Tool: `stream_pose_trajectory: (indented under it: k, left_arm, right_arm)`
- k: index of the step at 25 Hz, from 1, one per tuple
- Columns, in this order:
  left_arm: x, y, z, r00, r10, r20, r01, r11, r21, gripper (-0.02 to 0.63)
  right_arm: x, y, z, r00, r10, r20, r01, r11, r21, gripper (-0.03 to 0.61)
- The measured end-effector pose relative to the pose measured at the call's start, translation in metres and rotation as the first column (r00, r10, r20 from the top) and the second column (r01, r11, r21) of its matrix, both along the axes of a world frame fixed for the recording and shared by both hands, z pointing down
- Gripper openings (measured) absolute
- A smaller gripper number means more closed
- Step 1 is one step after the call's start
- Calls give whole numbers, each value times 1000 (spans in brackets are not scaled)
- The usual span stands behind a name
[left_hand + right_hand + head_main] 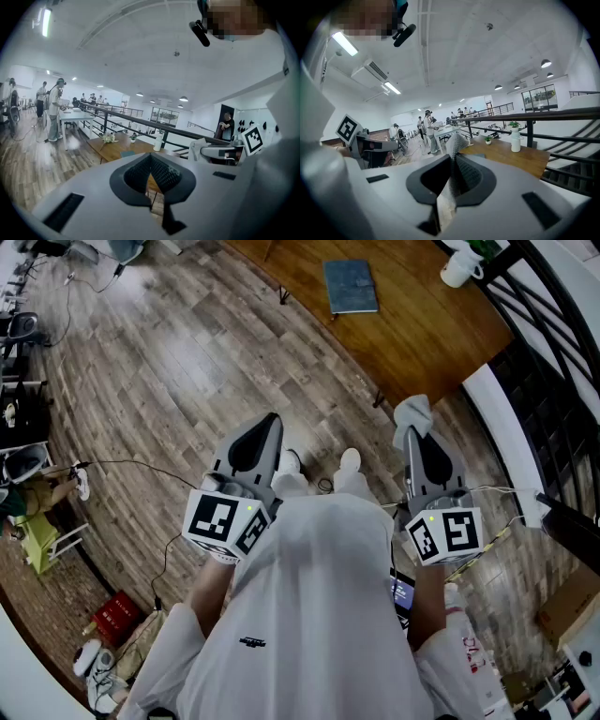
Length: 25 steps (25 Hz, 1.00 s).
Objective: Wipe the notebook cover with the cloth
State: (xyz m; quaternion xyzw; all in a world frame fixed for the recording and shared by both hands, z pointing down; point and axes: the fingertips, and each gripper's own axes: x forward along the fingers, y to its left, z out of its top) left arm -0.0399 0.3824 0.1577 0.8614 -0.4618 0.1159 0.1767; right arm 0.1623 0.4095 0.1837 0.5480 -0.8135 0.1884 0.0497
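A blue-grey notebook [351, 286] lies flat on the wooden table [422, 334] far ahead of me; in the left gripper view the notebook [126, 153] shows as a small teal patch. My right gripper [413, 434] is shut on a pale grey cloth [412, 413], which sticks out beyond its tips; the cloth [454, 140] rises between the jaws in the right gripper view. My left gripper [271, 420] is held at waist height, jaws closed together with nothing between them. Both grippers are well short of the table.
A white mug [459, 266] stands at the table's far right, next to a black railing [539, 315]. A white vase [515, 140] and small plants sit on the table. Cables run over the wooden floor [141, 465]. People stand at desks [54, 115] in the distance.
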Motion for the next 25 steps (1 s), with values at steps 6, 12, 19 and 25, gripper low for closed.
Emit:
stream_pose_trajectory:
  k: [6, 12, 19, 25]
  left_arm:
    - [28, 4, 3, 1000, -29, 4, 29, 1000, 5, 20]
    - [49, 10, 9, 997, -79, 2, 79, 997, 7, 18]
    - [51, -7, 5, 996, -84, 4, 84, 996, 0, 19]
    - [43, -59, 15, 998, -66, -22, 66, 998, -20, 20]
  right_arm:
    - [23, 0, -3, 999, -40, 5, 39, 998, 40, 20]
    - [45, -7, 7, 995, -98, 16, 97, 994, 50, 20]
    - [50, -22, 4, 994, -104, 28, 102, 993, 52, 21]
    - [29, -77, 3, 996, -87, 19, 86, 996, 36, 21]
